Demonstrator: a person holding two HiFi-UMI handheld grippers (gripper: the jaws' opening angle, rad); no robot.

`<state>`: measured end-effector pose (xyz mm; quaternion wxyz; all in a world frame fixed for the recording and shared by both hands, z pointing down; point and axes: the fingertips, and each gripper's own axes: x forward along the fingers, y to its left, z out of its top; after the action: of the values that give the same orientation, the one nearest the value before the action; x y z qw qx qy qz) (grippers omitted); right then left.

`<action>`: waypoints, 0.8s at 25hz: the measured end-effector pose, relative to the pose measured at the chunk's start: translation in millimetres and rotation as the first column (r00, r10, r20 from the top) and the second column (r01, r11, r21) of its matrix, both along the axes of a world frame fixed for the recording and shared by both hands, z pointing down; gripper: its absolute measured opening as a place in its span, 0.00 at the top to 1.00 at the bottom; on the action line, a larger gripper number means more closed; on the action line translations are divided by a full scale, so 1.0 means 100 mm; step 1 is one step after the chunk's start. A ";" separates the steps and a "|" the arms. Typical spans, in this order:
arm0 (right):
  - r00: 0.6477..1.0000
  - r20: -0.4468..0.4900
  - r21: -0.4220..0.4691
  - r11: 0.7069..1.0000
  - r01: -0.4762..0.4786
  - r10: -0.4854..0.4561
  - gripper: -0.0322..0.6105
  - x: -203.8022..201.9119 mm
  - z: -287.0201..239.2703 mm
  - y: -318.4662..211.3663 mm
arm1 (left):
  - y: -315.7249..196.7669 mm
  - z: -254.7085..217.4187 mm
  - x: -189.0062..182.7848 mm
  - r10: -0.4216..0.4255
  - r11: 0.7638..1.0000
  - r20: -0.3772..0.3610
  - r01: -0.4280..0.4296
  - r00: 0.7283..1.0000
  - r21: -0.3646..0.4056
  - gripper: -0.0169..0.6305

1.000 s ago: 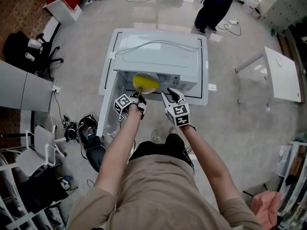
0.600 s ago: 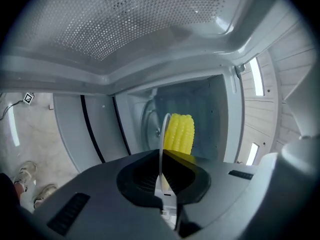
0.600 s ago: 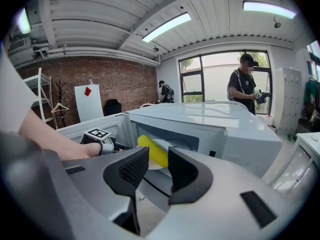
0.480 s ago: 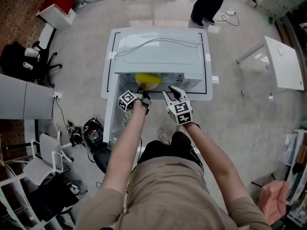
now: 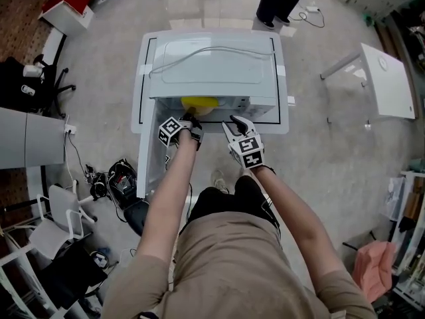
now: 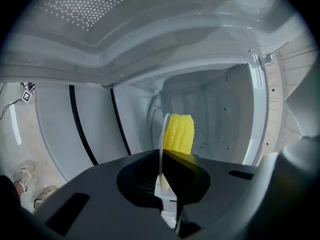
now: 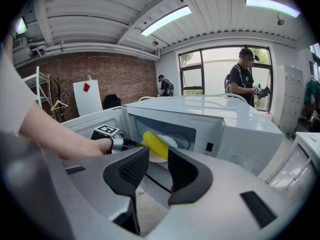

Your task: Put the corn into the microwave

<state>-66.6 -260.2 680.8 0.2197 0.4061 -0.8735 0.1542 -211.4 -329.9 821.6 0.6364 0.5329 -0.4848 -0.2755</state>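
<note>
Left gripper (image 5: 190,117): I am keeping its jaws clamped on the rim of a thin white plate (image 6: 161,134), which is showing edge-on between them in the left gripper view. The corn (image 6: 179,132) is lying on that plate, just beyond the jaws, its yellow kernels facing the camera.

Plate and corn are sitting inside the mouth of the microwave (image 5: 212,65), whose pale inner walls are filling the left gripper view. I cannot tell whether the plate is touching the microwave's floor. In the head view the corn is showing as a yellow patch just under the front edge of the microwave's top. The microwave is standing on a white table (image 5: 141,105).

Right gripper (image 5: 238,121): I am holding it just in front of the opening, beside the left one, jaws apart and gripping nothing.

A person (image 7: 244,81) is standing beyond the microwave.
</note>
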 end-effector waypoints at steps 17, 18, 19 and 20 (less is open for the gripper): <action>1.000 -0.018 -0.017 1.000 0.021 -0.021 0.76 -0.07 0.05 -0.10 | -0.14 0.11 -0.02 0.006 1.000 0.017 -0.005 1.000 -0.023 0.95; 1.000 -0.020 -0.016 1.000 0.022 -0.022 0.76 -0.08 0.05 -0.11 | -0.15 0.11 -0.01 0.005 1.000 0.015 -0.005 1.000 -0.023 0.95; 0.999 -0.022 -0.016 1.000 0.024 -0.024 0.76 -0.09 0.05 -0.12 | -0.17 0.11 0.00 0.005 1.000 0.014 -0.005 1.000 -0.022 0.95; 0.999 -0.024 -0.015 1.000 0.025 -0.026 0.76 -0.10 0.06 -0.13 | -0.18 0.12 0.00 0.005 1.000 0.013 -0.005 1.000 -0.022 0.95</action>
<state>-76.4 -273.2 687.2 0.2352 0.3951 -0.8747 0.1531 -211.5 -348.2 833.2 0.6398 0.5288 -0.4906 -0.2652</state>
